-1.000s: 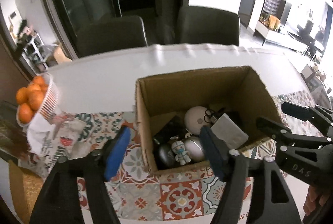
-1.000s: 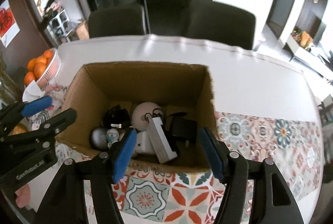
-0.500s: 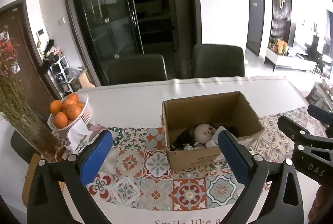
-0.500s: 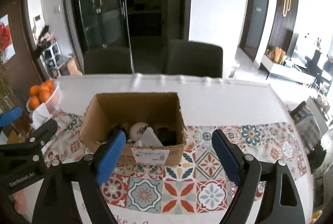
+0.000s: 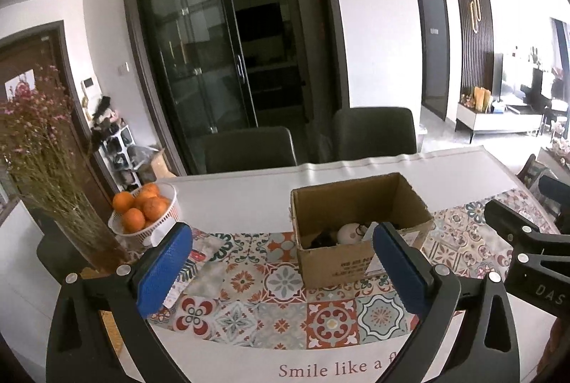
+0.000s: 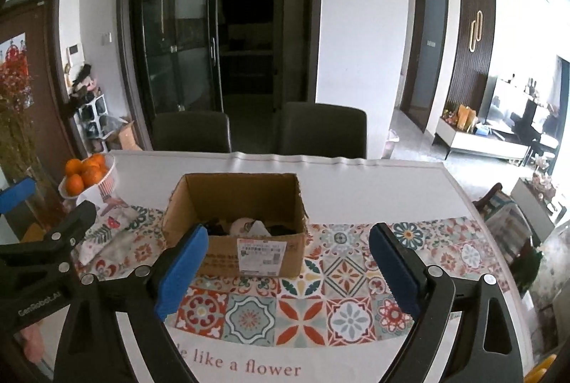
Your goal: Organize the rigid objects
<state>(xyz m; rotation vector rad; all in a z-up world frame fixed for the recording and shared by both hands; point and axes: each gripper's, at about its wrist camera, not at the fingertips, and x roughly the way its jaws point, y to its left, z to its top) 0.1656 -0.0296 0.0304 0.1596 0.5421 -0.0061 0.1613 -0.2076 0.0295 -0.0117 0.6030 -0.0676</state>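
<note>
A: Dining room; white bench [image 6: 374, 183] with tiled runner [image 6: 306, 308]. Cardboard box [image 6: 249, 253] mid-bench, rigid objects [image 5: 347, 233] inside. Your left tool [image 5: 281, 272] and right tool [image 6: 288, 270]: both wide, holding nothing; the right's jaws have just been opening.

B: Risks?

A: Box is light; nudge its wall and it likely slides. Orange basket [image 5: 146, 222] and dried flowers [image 5: 46, 162] crowd your left side.

The tablecloth [image 6: 249, 365] reads "like a flower", and in the left view "Smile like a". One gripper arm [image 6: 32, 304] reads "GenRobot.AI", another [image 5: 545, 290] "DAS".
</note>
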